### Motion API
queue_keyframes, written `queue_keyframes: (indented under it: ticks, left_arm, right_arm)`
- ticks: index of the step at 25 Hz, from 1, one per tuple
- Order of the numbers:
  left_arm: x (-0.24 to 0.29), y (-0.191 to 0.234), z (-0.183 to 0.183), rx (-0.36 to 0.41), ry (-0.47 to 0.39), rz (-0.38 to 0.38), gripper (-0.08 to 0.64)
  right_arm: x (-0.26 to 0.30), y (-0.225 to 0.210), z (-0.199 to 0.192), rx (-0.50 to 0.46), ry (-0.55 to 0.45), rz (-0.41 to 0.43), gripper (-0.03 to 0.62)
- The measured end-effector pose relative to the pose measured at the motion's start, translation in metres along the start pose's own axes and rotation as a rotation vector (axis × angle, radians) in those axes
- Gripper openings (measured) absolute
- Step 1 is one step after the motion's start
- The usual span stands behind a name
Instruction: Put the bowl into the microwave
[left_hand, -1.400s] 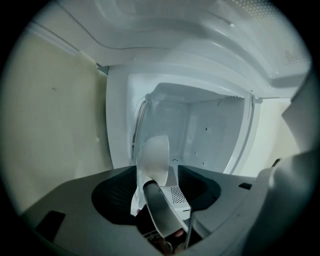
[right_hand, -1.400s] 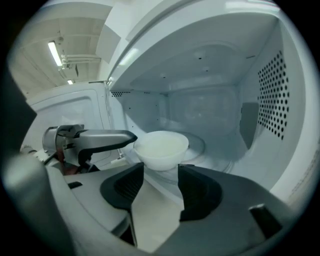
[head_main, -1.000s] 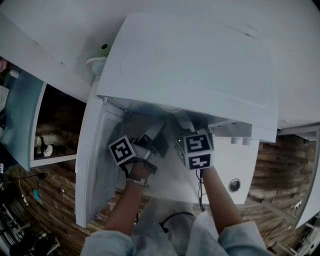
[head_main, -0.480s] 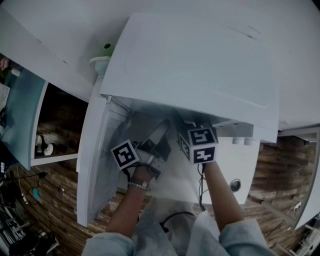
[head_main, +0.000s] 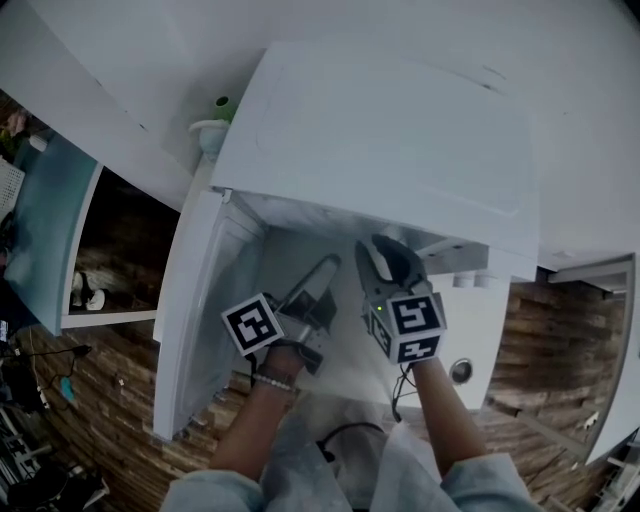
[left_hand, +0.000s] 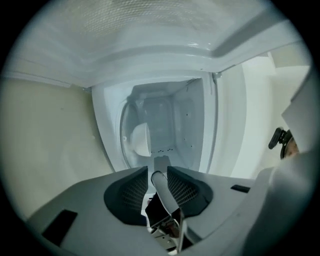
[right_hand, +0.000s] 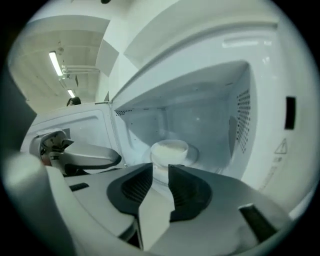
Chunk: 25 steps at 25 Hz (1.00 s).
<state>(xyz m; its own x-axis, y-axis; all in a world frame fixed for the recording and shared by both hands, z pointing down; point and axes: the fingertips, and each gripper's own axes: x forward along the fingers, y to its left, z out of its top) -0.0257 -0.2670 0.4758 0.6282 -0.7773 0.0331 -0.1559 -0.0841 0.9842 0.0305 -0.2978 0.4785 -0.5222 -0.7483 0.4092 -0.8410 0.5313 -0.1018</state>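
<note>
A white bowl (right_hand: 169, 150) stands upright on the turntable inside the open white microwave (head_main: 380, 140). In the left gripper view the bowl (left_hand: 139, 139) shows deep in the cavity. Both grippers are outside the opening, in front of it and apart from the bowl. My left gripper (head_main: 322, 270) points into the cavity, its jaws closing with nothing between them (left_hand: 159, 170). My right gripper (head_main: 385, 258) sits beside it, its jaws also closing on nothing (right_hand: 160, 171). The left gripper's body (right_hand: 85, 156) shows at the left of the right gripper view.
The microwave door (head_main: 200, 310) hangs open at the left of the grippers. A control knob (head_main: 460, 371) sits on the panel at the right. A white item with a green top (head_main: 215, 122) stands behind the microwave. An open cabinet (head_main: 110, 250) lies at far left.
Both grippers have drawn back out of the cavity toward me. Their jaws stand narrower than before. The bowl stays inside.
</note>
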Motion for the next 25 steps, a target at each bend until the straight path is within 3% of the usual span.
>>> queue_keyframes:
  ticks: [4, 12, 15, 20, 25]
  left_arm:
    - [-0.009, -0.014, -0.003, 0.156, 0.004, 0.074, 0.004]
    - [-0.02, -0.078, -0.011, 0.359, -0.013, 0.001, 0.0]
    - [-0.026, -0.108, -0.02, 0.475, 0.006, -0.042, 0.0]
    - [-0.034, -0.143, -0.037, 0.683, 0.061, -0.06, -0.002]
    - [-0.044, -0.164, -0.046, 0.796, 0.072, -0.061, -0.002]
  right_arm:
    - [-0.027, -0.001, 0.01, -0.025, -0.037, -0.034, 0.008]
    - [-0.081, 0.007, 0.04, 0.048, -0.148, -0.024, 0.005]
    - [-0.1, 0.012, 0.05, 0.09, -0.191, 0.006, 0.003]
    - [-0.127, 0.017, 0.063, 0.056, -0.223, 0.01, 0.003]
    - [-0.149, 0.021, 0.08, 0.046, -0.259, 0.014, 0.003]
